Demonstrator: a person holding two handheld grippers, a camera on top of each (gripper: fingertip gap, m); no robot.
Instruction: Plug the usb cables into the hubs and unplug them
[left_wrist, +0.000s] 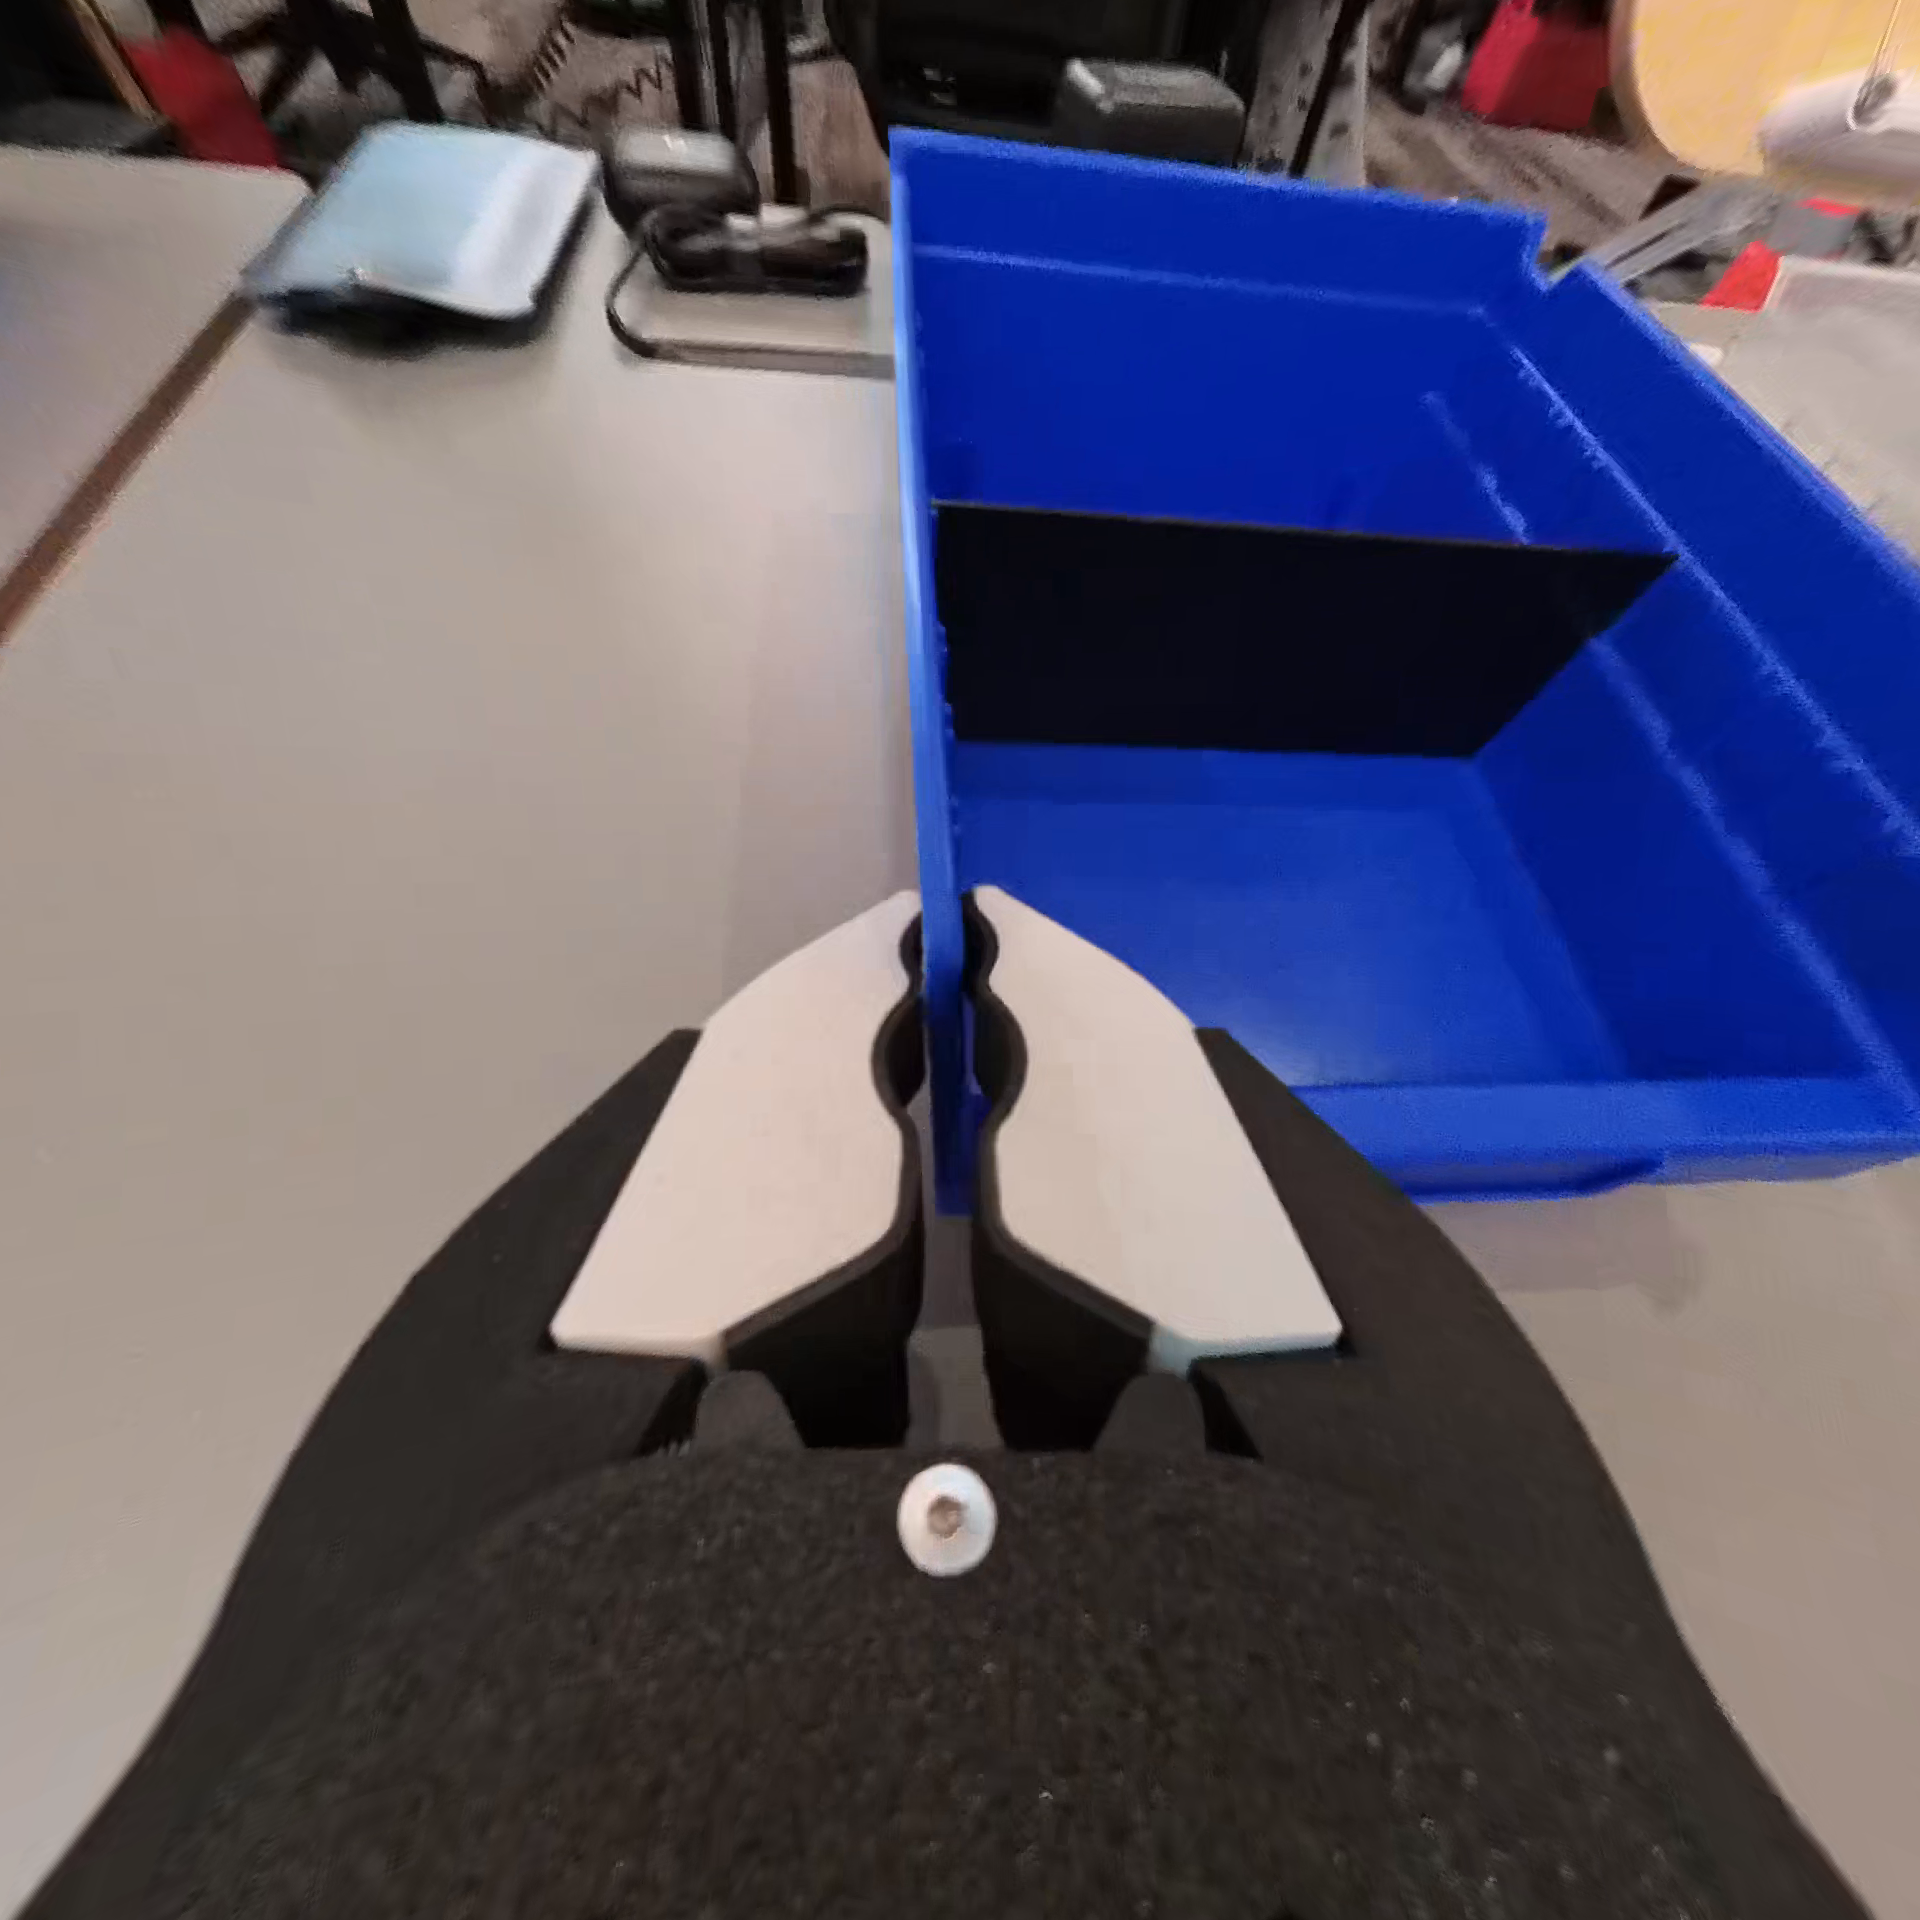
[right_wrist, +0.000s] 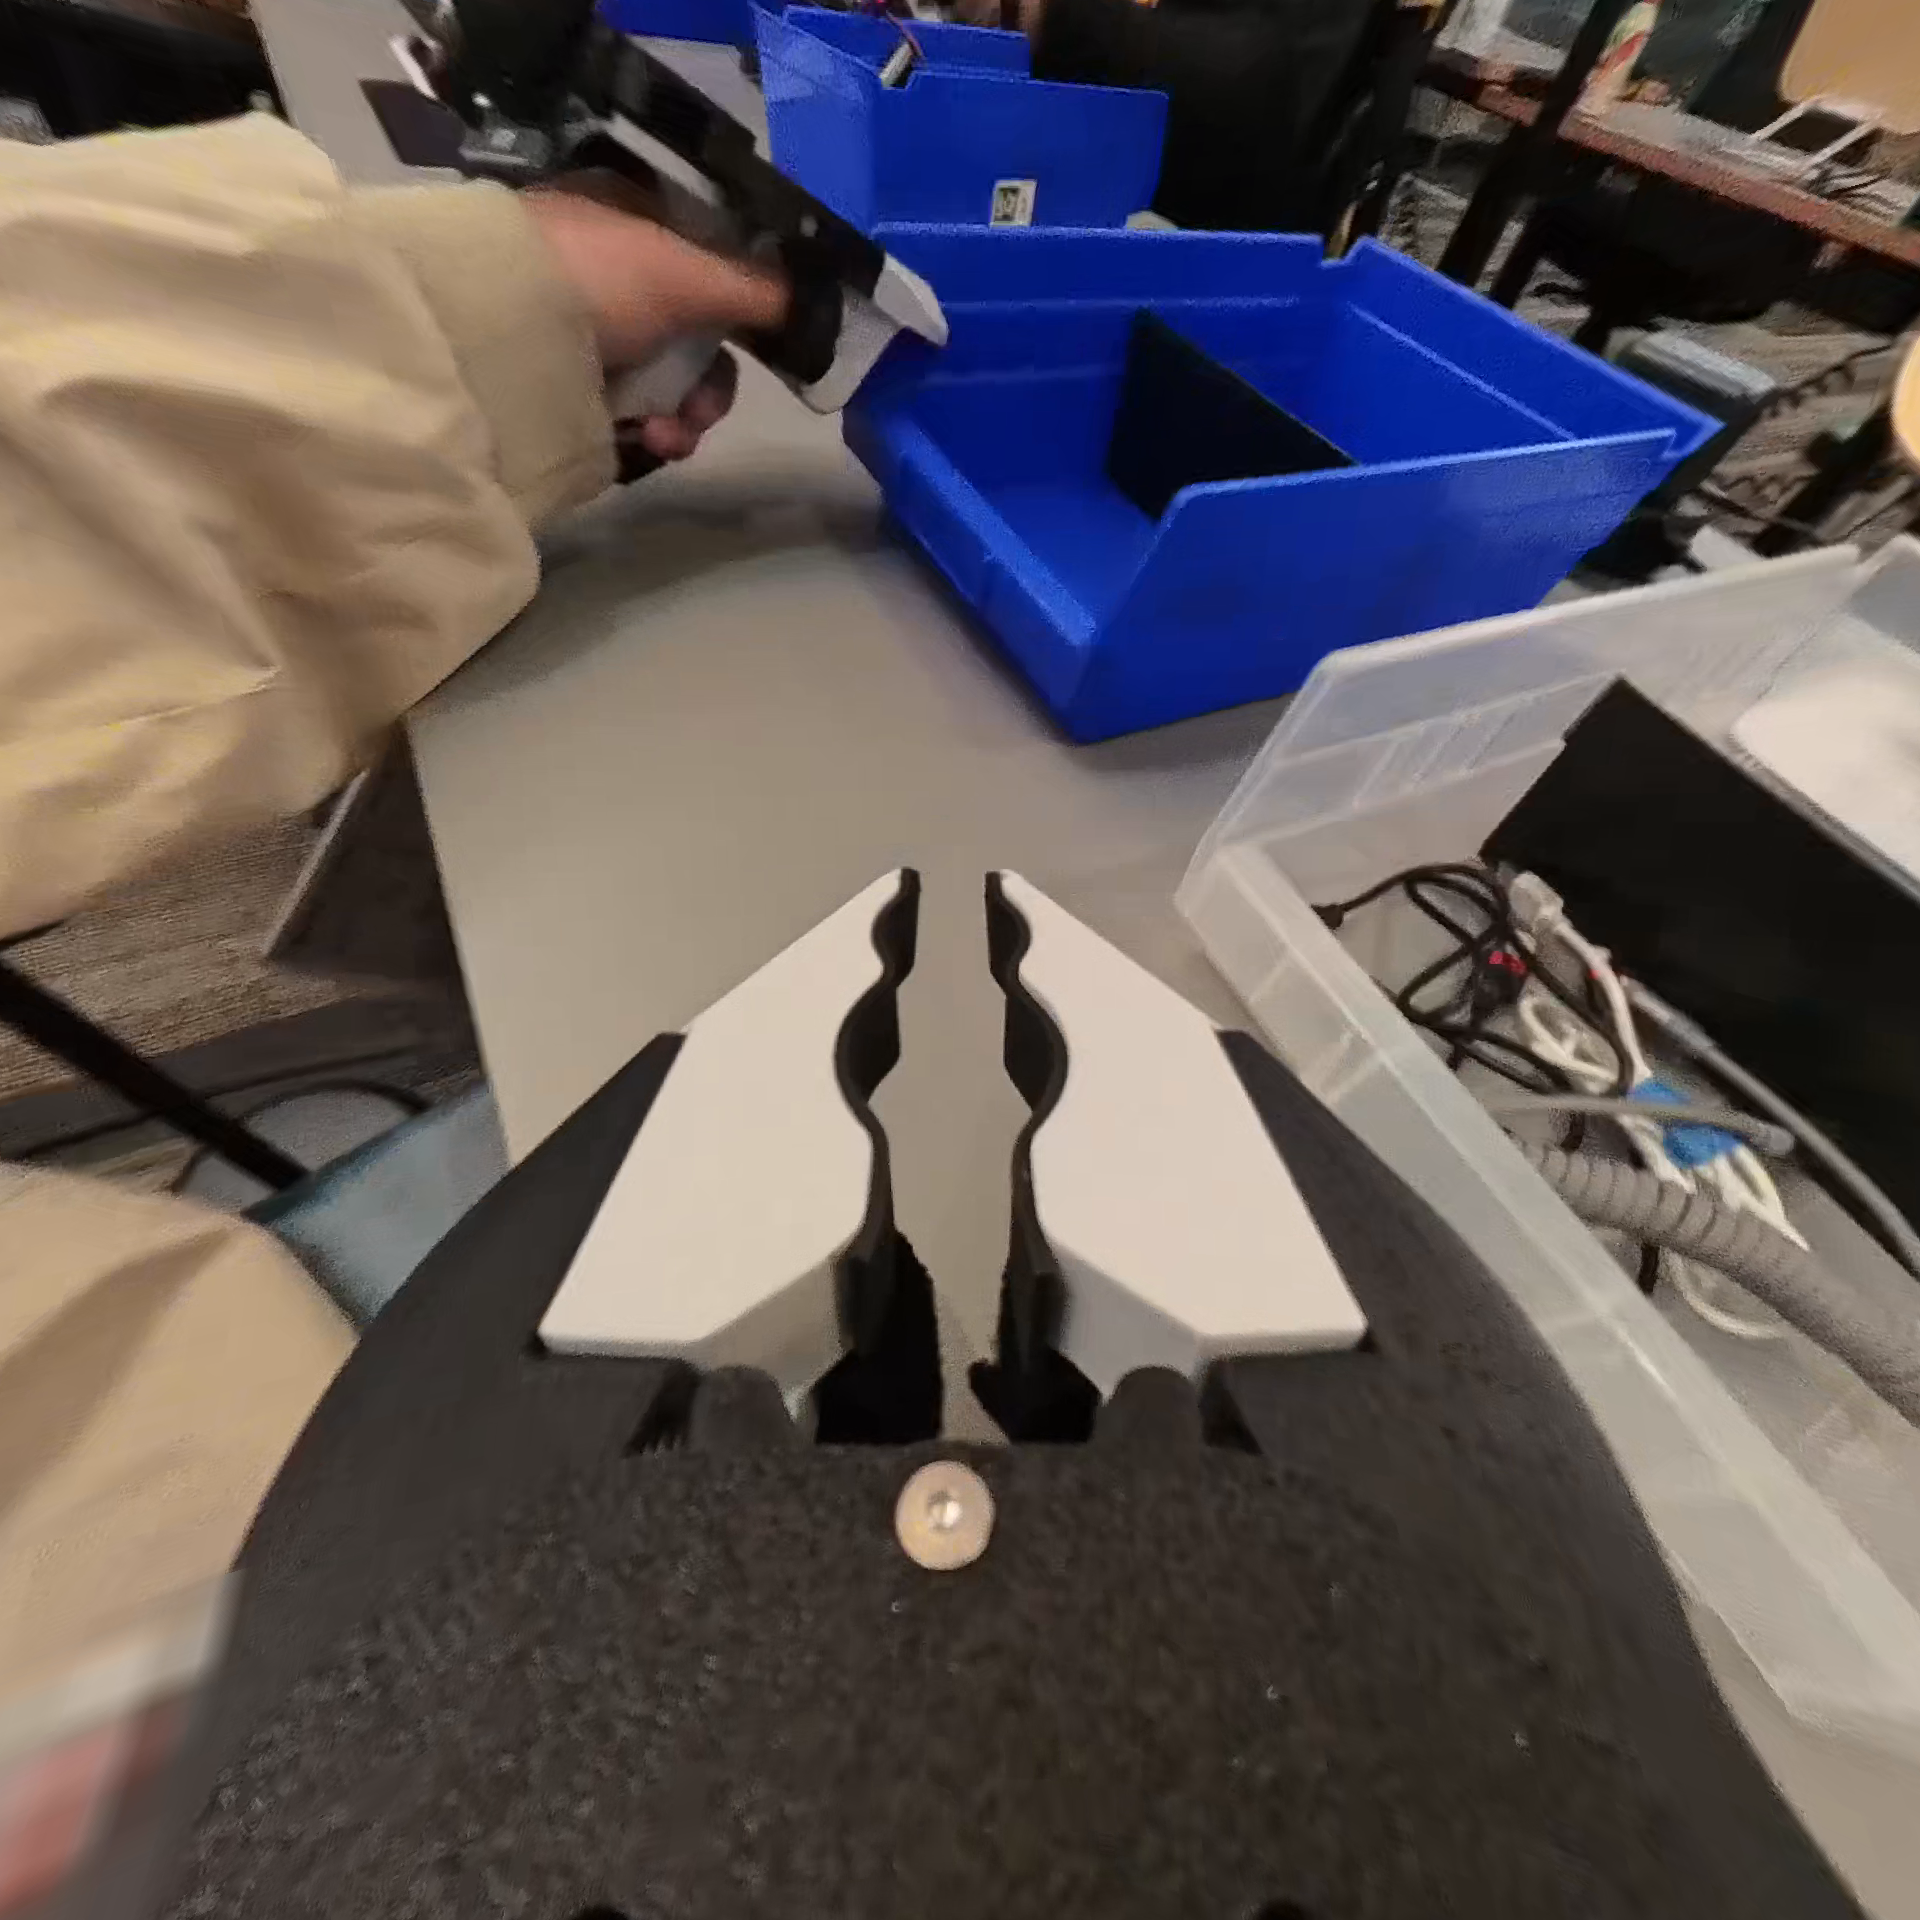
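My left gripper (left_wrist: 943, 914) is shut on the left side wall of a blue plastic bin (left_wrist: 1455, 935), one finger outside and one inside. The bin has a black divider (left_wrist: 1247, 634) across its middle and both halves look empty. In the right wrist view the same blue bin (right_wrist: 1247, 613) sits on the grey table, with the left gripper (right_wrist: 883, 332) clamped on its near-left corner. My right gripper (right_wrist: 952, 883) is open a little and empty above the table. A clear plastic tub (right_wrist: 1455, 748) at the right holds tangled cables (right_wrist: 1558, 1018). I see no hub.
A second blue bin (right_wrist: 966, 135) stands behind the first. A person's beige sleeve (right_wrist: 239, 468) reaches in from the left. A black box (right_wrist: 1704, 862) sits in the clear tub. A grey-blue pouch (left_wrist: 436, 229) and a black device with a cord (left_wrist: 748, 249) lie at the table's far left. The grippers' ends are close to 35 cm from one another.
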